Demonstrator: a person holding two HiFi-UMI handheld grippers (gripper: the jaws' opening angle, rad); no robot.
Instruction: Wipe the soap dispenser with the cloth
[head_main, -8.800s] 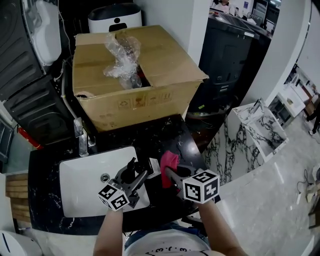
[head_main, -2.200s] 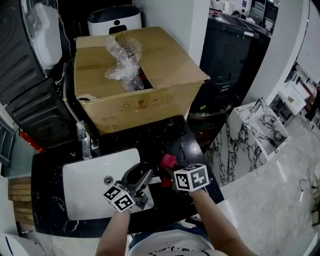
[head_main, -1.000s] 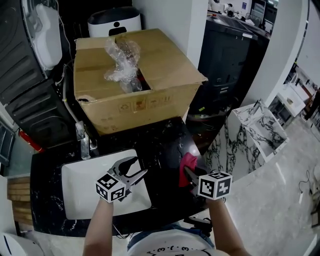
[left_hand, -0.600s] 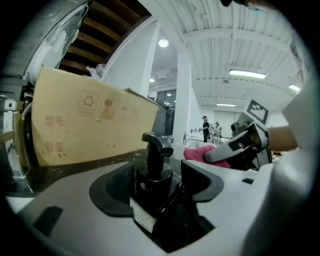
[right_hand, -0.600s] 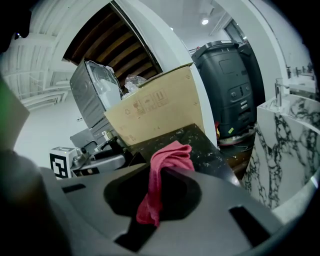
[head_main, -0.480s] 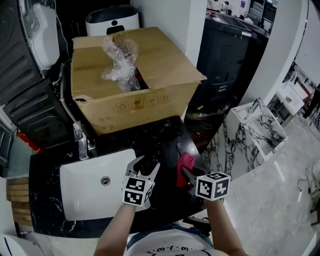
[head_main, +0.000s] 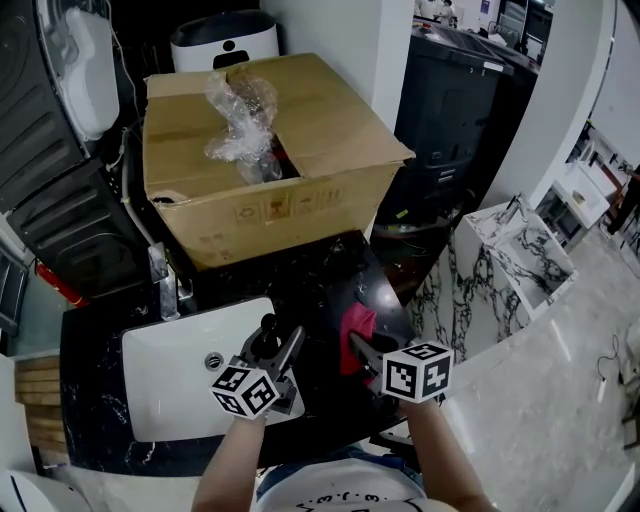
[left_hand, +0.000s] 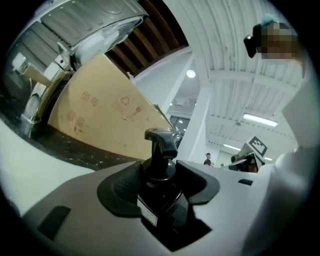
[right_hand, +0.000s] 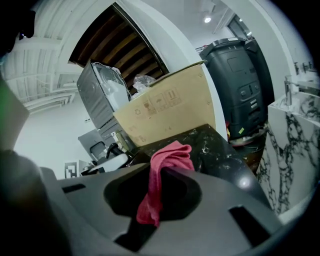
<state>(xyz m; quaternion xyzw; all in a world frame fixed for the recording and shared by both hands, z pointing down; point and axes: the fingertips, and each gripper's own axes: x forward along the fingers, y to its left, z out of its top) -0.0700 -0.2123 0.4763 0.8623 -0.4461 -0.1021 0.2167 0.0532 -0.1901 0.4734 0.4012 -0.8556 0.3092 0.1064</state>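
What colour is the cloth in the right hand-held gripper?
Pink-red. The cloth shows best in the right gripper view.

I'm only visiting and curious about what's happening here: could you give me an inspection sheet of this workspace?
Surface: black marble countertop, white sink set in it.
Job's things: soap dispenser in left gripper; pink cloth in right gripper.
Clutter: cardboard box with crumpled plastic wrap.
Grippers: left, jaws just been closing, grips the dispenser; right clamps the cloth.
Cables: thin lead on floor, far right.
Surroundings: black bin, marble-patterned stand.
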